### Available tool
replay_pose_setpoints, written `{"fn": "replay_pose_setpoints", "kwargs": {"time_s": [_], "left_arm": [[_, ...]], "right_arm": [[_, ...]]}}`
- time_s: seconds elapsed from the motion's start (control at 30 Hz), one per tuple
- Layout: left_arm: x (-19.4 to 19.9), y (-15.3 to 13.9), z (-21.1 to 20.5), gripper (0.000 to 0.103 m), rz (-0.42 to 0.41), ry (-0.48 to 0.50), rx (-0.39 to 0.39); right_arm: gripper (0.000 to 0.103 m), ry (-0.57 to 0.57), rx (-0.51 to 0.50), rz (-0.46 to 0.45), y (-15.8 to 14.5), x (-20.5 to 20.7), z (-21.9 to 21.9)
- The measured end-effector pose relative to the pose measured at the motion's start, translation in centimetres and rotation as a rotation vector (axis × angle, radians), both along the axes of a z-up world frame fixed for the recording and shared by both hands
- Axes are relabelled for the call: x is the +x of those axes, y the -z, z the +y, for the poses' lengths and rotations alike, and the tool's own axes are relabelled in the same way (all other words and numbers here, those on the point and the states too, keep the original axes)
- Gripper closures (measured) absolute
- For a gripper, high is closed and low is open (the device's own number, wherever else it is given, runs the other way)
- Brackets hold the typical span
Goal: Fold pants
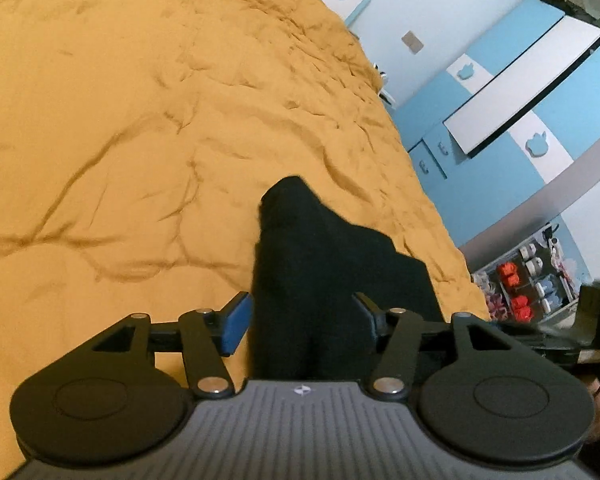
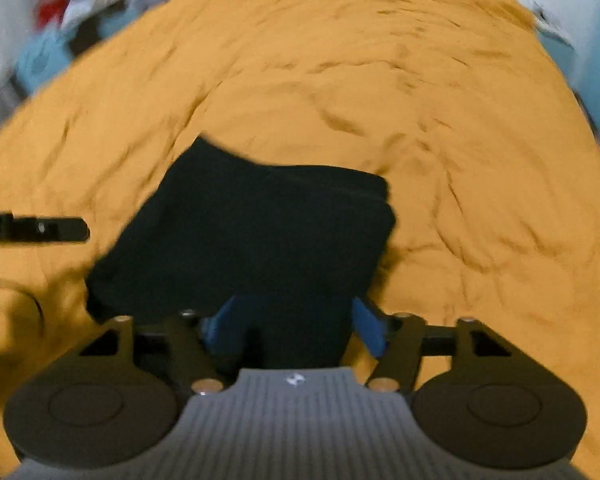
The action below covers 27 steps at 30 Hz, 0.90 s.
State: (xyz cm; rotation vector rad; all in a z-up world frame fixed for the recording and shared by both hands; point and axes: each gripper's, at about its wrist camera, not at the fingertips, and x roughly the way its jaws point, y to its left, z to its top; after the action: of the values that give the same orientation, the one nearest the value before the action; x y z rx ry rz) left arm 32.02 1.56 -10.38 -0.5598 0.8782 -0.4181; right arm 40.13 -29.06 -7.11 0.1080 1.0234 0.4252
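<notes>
**Already bundled: black pants gripped at both near corners over the bed**

Mostly folded by the look of it, the pants (image 2: pixel 256 232) form a compact dark slab on the bed (image 2: pixel 380 80), their far edge lying across the orange cover and their near edge rising toward both cameras. That lift is the point of the hold: with the near side raised, the cloth can be carried over or laid down as one piece instead of sliding apart.

In the right wrist view, the right claw (image 2: pixel 288 330) is narrowed onto a tongue of fabric between its blue pads, pants filling the gap. The picture is blurred, so the exact edge it pinches is unclear.

In the left wrist view, the left claw (image 1: pixel 304 320) likewise clamps a thick bunch of pants (image 1: pixel 324 264), which runs away from it toward a peak over the bed (image 1: pixel 140 120). Gripping two points side by side likely keeps the layers aligned.

Beyond the bed's right side stand blue cupboards (image 1: pixel 512 128) and a rack (image 1: pixel 528 280) of small things, well apart from the work.
</notes>
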Motion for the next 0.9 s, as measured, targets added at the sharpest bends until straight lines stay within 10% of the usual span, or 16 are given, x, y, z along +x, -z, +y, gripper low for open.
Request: {"fn": "replay_pose_setpoints", "kwargs": {"time_s": [0.3,0.9], "left_arm": [[4.4,2.3,-2.8,0.03,0.117,0.147,0.086],[6.3,5.3,-4.6,0.024,0.175,0.174,0.052]], "right_arm": [[0.036,0.118,0.222,0.14,5.0,3.1,-2.6],[0.03,0.025,0.296,0.15,8.3,5.2,-0.4]]}}
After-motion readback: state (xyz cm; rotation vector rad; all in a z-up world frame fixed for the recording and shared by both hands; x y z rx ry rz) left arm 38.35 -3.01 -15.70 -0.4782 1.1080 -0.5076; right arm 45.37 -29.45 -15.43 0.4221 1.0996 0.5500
